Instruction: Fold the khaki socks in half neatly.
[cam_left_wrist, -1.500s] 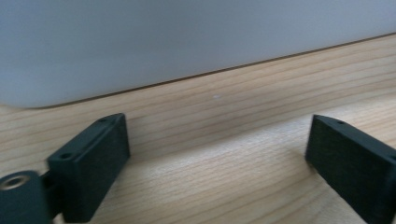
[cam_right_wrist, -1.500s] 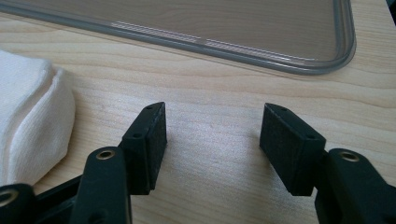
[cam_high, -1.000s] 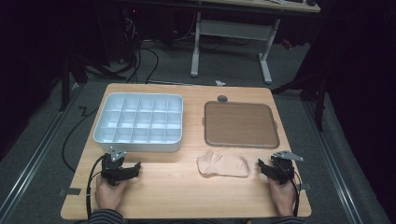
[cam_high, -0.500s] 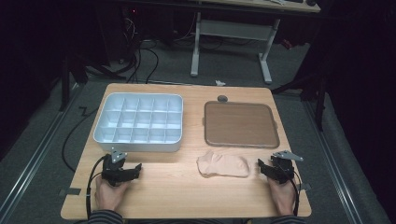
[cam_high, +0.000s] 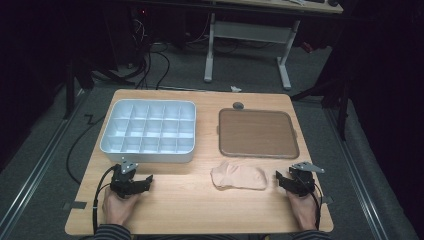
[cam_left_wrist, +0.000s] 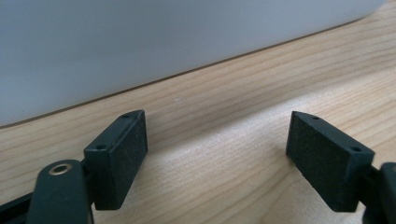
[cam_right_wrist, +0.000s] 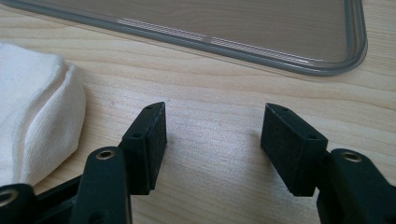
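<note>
Wooden table (cam_high: 200, 200), pale grain, rounded corners; bare strip along near edge. Left gripper (cam_high: 142, 181) at 7 o'clock, jaws spread, empty, just short of white compartment tray (cam_high: 150, 131) wall. Right gripper (cam_high: 280, 180) at 5 o'clock, jaws spread, empty. Soft folded cloth (cam_high: 238, 176) just beside it. Flat brown rounded-corner tray (cam_high: 257, 132) at 1 o'clock.

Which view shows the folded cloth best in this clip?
The high view: the whole folded cloth lies on the table, between the grippers, in front of the brown tray. The right gripper view catches one rounded end at its left edge.
</note>
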